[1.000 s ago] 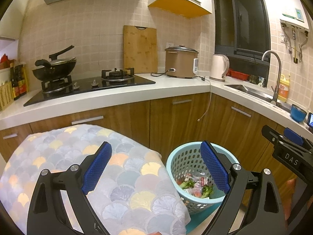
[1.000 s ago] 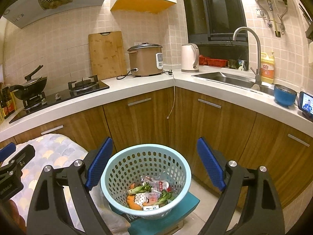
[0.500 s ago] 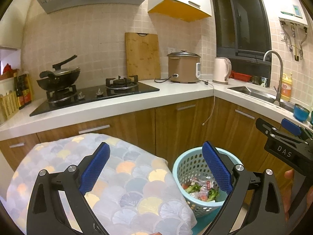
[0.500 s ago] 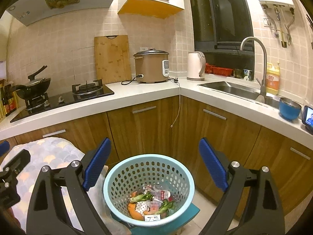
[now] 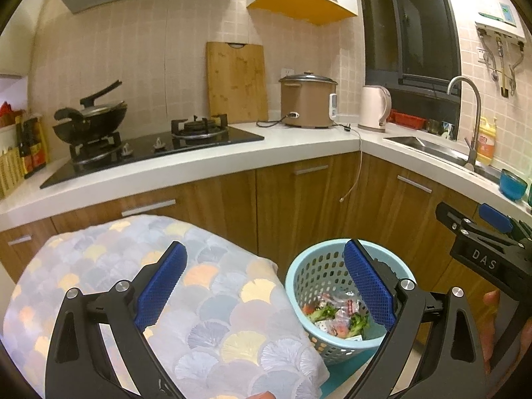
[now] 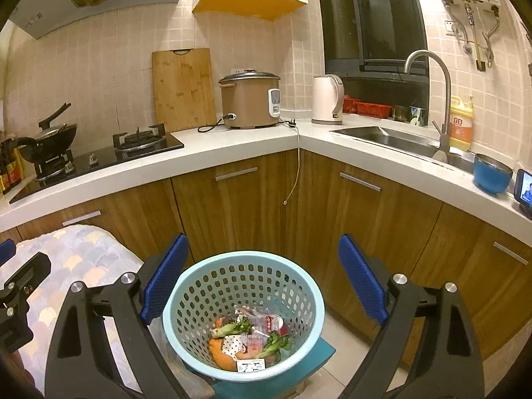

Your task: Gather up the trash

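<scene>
— Where does the trash sit?

— In the light blue perforated basket point(image 6: 244, 312), low in front of the wooden cabinets point(image 6: 232, 206). The trash point(image 6: 249, 339) lies heaped at its bottom: green leaves, something orange, crumpled clear wrappers, a white label. The basket stands on a teal flat thing point(image 6: 319, 352) on the tiled floor.

— And the grippers?

— The right gripper point(image 6: 264, 282) hangs above the basket with its blue-padded fingers point(image 6: 164, 277) spread wide, one on each side of the rim, holding nothing. The left gripper point(image 5: 264, 287) is spread just as wide and empty; its left finger lies over a surface covered with a fan-patterned cloth point(image 5: 212, 302), its right finger over the basket's point(image 5: 332, 276) near rim. The cloth-covered surface is just beside the basket, on its left.

— Can each camera see the other tool?

— Yes — the left wrist view catches the right gripper's point(image 5: 482, 232) black frame at its right edge, with a hand point(image 5: 492, 326) behind it.

— What is on the desk behind?

— On the white desk point(image 6: 239, 146): a wok point(image 6: 50, 139) on the stove, a cutting board point(image 6: 183, 88) leaning on the tiles, a rice cooker point(image 6: 251, 99), a kettle point(image 6: 327, 99), then the sink point(image 6: 392, 139).
</scene>
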Demonstrator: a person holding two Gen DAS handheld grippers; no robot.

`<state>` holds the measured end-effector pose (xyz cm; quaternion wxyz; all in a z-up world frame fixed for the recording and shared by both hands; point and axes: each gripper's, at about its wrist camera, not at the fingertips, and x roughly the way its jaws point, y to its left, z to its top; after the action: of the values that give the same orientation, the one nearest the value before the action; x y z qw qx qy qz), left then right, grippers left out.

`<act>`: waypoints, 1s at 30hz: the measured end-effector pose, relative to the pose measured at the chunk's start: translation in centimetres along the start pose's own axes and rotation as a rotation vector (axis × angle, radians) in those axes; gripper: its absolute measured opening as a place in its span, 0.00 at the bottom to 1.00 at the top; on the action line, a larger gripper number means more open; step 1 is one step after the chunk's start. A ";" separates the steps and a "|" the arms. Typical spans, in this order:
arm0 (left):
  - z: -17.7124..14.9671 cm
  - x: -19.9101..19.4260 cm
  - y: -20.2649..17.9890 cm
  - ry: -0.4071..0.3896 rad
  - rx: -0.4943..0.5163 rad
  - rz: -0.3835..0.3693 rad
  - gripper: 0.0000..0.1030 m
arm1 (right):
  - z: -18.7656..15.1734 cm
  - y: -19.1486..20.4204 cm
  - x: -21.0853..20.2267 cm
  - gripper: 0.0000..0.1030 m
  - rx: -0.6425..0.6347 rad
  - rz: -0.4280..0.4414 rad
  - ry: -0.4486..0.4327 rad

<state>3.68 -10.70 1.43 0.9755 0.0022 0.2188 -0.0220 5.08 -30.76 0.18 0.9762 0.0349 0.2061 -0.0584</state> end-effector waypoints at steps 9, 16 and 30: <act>-0.2 1.2 0.2 0.024 -0.011 0.013 0.90 | -0.5 0.3 1.0 0.84 -0.003 -0.004 0.023; -0.2 1.6 0.0 0.039 -0.021 0.010 0.90 | -0.6 0.2 1.2 0.84 0.003 -0.002 0.028; -0.5 1.9 0.0 0.051 -0.023 0.010 0.90 | -0.8 0.3 1.1 0.84 -0.002 0.001 0.035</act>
<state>5.22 -10.73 0.18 0.9697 -0.0076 0.2436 -0.0147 5.79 -30.49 -1.01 0.9725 0.0350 0.2231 -0.0572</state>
